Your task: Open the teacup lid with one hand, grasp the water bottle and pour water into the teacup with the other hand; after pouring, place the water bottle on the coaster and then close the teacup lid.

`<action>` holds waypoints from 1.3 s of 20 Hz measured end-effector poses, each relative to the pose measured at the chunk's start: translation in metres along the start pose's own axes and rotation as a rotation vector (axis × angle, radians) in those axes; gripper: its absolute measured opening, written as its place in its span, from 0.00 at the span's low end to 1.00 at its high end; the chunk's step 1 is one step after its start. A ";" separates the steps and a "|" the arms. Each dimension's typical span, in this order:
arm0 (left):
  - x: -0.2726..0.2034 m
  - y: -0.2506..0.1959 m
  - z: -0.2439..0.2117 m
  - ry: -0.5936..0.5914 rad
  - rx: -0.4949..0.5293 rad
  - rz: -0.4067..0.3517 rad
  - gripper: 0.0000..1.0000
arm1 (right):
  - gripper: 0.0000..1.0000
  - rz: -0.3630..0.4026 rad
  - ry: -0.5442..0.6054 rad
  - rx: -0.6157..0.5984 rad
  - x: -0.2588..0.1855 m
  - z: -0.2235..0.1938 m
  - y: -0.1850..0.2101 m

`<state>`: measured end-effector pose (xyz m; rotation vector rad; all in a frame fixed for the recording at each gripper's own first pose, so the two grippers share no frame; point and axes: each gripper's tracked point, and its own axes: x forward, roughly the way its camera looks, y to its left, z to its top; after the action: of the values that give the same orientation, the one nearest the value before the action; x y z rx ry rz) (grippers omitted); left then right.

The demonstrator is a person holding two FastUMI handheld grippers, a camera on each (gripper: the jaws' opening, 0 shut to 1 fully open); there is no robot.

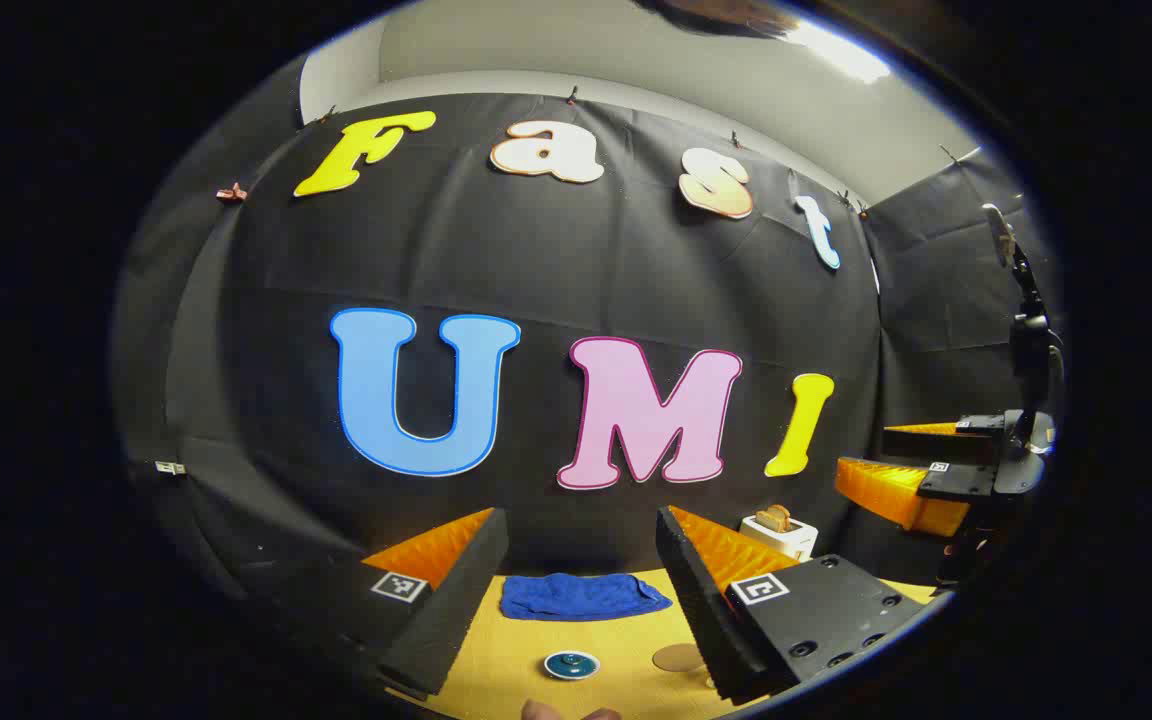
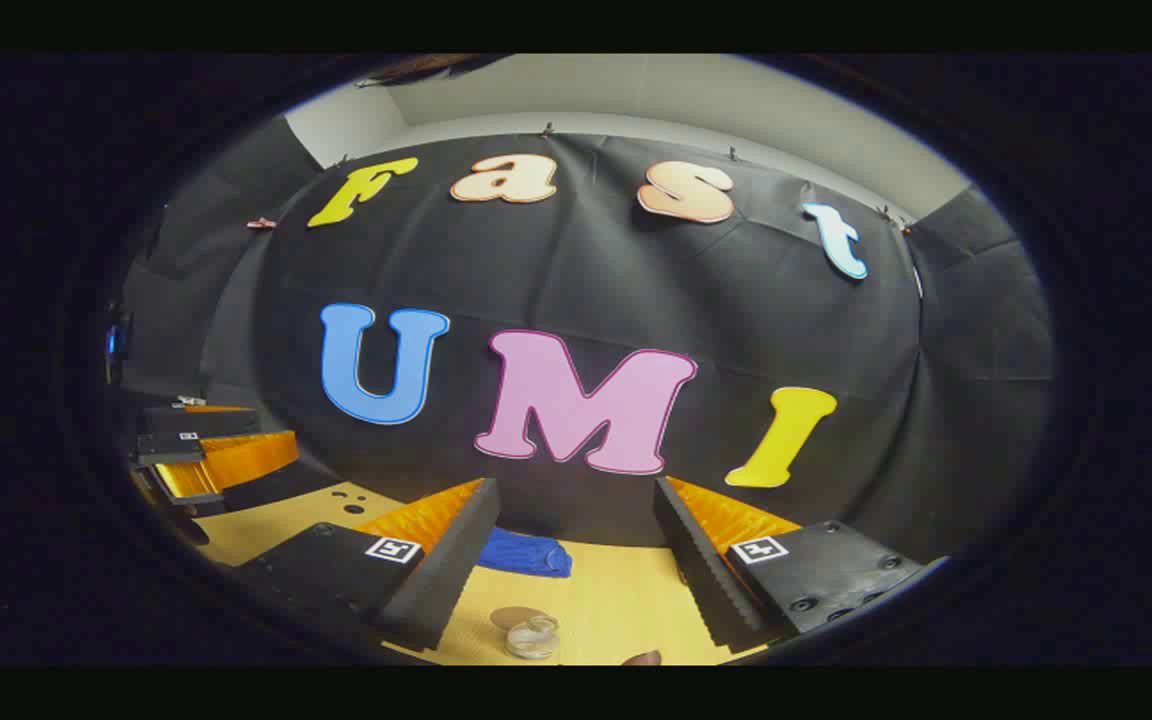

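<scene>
Teacup lid [image 1: 572, 664] low on the tabletop [image 1: 506, 660], between the left tongs [image 1: 576, 560], coaster [image 1: 678, 657] just beside. Bottle [image 2: 532, 637] near, between the right tongs [image 2: 576, 560], seen from above. Both tongs wide apart, holding nothing. Nothing begun yet, probably. Best to lower left tongs straight over the lid knob, centre first, then close gently. Blue cloth [image 1: 581, 597] behind, toaster [image 1: 779, 532] far.

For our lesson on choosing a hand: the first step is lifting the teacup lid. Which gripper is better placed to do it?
Probably the left. The left gripper is open, with the blue teacup lid low between its fingers. The right gripper, also open, faces the clear water bottle in front of the round coaster.
</scene>
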<state>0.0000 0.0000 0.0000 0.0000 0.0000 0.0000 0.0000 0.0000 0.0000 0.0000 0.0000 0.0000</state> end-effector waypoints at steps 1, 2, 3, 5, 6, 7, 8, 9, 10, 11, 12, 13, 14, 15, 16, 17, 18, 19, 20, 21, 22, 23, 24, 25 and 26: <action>0.002 -0.001 -0.003 0.006 -0.007 -0.002 0.94 | 0.96 -0.003 -0.001 -0.001 0.000 0.000 -0.001; 0.003 -0.001 -0.005 0.015 -0.009 -0.001 0.94 | 0.96 -0.005 0.004 0.001 0.001 -0.002 -0.001; 0.003 -0.002 -0.008 0.024 -0.008 -0.002 0.94 | 0.96 -0.006 0.008 0.003 0.002 -0.003 -0.001; 0.003 -0.002 -0.011 0.037 -0.010 -0.007 0.95 | 0.96 -0.015 0.005 0.003 0.001 -0.004 -0.002; 0.003 -0.001 -0.011 0.041 -0.009 -0.008 0.95 | 0.96 -0.015 0.006 0.002 0.001 -0.004 -0.002; 0.004 0.000 -0.012 0.045 -0.004 -0.003 0.94 | 0.96 -0.013 0.011 0.003 0.001 -0.006 -0.001; 0.004 0.003 -0.013 0.049 0.000 0.000 0.94 | 0.96 -0.012 0.017 0.006 0.002 -0.010 0.000; 0.005 0.003 -0.015 0.055 0.002 0.002 0.94 | 0.96 -0.011 0.022 0.012 0.002 -0.011 0.000; 0.005 0.004 -0.016 0.060 0.002 0.002 0.94 | 0.96 -0.013 0.025 0.020 0.003 -0.012 -0.001; 0.004 0.004 -0.017 0.065 0.002 0.002 0.94 | 0.96 -0.013 0.025 0.024 0.003 -0.012 -0.001; 0.004 0.005 -0.019 0.069 0.002 0.002 0.94 | 0.96 -0.013 0.026 0.025 0.003 -0.013 -0.001; 0.004 0.004 -0.020 0.070 0.005 0.000 0.94 | 0.96 -0.015 0.024 0.024 0.003 -0.013 -0.001; 0.004 0.004 -0.019 0.071 0.007 -0.002 0.95 | 0.96 -0.012 0.022 0.026 0.002 -0.013 0.000; 0.005 0.003 -0.019 0.070 0.009 -0.006 0.94 | 0.96 -0.011 0.021 0.031 0.003 -0.013 -0.001; 0.006 0.002 -0.020 0.069 0.014 -0.009 0.94 | 0.96 -0.013 0.021 0.033 0.003 -0.014 -0.002; 0.007 0.002 -0.018 0.068 0.021 -0.013 0.94 | 0.96 -0.014 0.022 0.035 0.003 -0.015 -0.001; 0.007 0.000 -0.020 0.065 0.027 -0.018 0.94 | 0.96 -0.012 0.025 0.037 0.004 -0.017 -0.001; 0.009 -0.002 -0.021 0.066 0.030 -0.023 0.94 | 0.96 -0.010 0.028 0.040 0.004 -0.019 0.000; 0.009 -0.003 -0.026 0.069 0.029 -0.029 0.94 | 0.96 -0.006 0.031 0.047 0.005 -0.022 0.001; 0.012 -0.004 -0.030 0.075 0.026 -0.033 0.95 | 0.96 -0.003 0.033 0.055 0.005 -0.023 0.001; 0.015 -0.005 -0.035 0.082 0.022 -0.034 0.95 | 0.96 -0.003 0.035 0.062 0.006 -0.026 0.001; 0.017 -0.006 -0.040 0.088 0.021 -0.036 0.95 | 0.96 -0.002 0.038 0.066 0.006 -0.028 0.002; 0.020 -0.007 -0.048 0.092 0.025 -0.038 0.94 | 0.96 -0.001 0.039 0.067 0.007 -0.031 0.002; 0.023 -0.007 -0.056 0.096 0.034 -0.038 0.94 | 0.96 -0.002 0.041 0.065 0.007 -0.035 0.003; 0.026 -0.008 -0.068 0.101 0.045 -0.041 0.95 | 0.96 -0.002 0.044 0.061 0.008 -0.041 0.002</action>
<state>0.0258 -0.0082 -0.0684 0.0448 0.1011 -0.0410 0.0085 0.0024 -0.0408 0.0605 0.0443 -0.0023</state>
